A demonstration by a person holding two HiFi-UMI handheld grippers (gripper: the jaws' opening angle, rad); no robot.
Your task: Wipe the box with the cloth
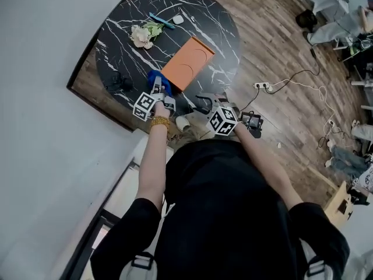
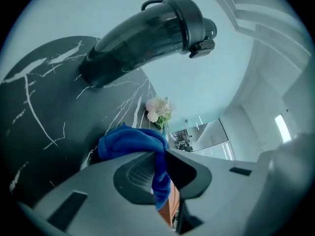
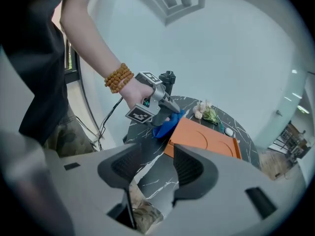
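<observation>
- The left gripper view alone shows the grip: the left gripper [image 2: 160, 170] has its jaws nipped together on a fold of the crumpled blue cloth [image 2: 129, 140], which bunches out ahead of the jaws, with a sliver of orange showing beneath.
- That view also shows a dark translucent bottle with a black cap [image 2: 142, 33] lying on the table; in the head view it is only a dim shape.
- The right gripper view shows the right gripper [image 3: 152, 167] with its jaws spread and nothing between them, hanging over the near table edge.
- From there the cloth touches the near end of the flat orange rectangular box [image 3: 204, 137].
- Only the head view shows the whole round black white-veined marble table [image 1: 125, 22], with the box lying across its middle.
- Beyond the box lie a pale flower bunch [image 1: 143, 34], a teal stick [image 1: 161, 21] and a small white object [image 1: 178, 20].
- A white power strip [image 1: 262, 86] with cables lies on the wooden floor [image 1: 280, 39].
</observation>
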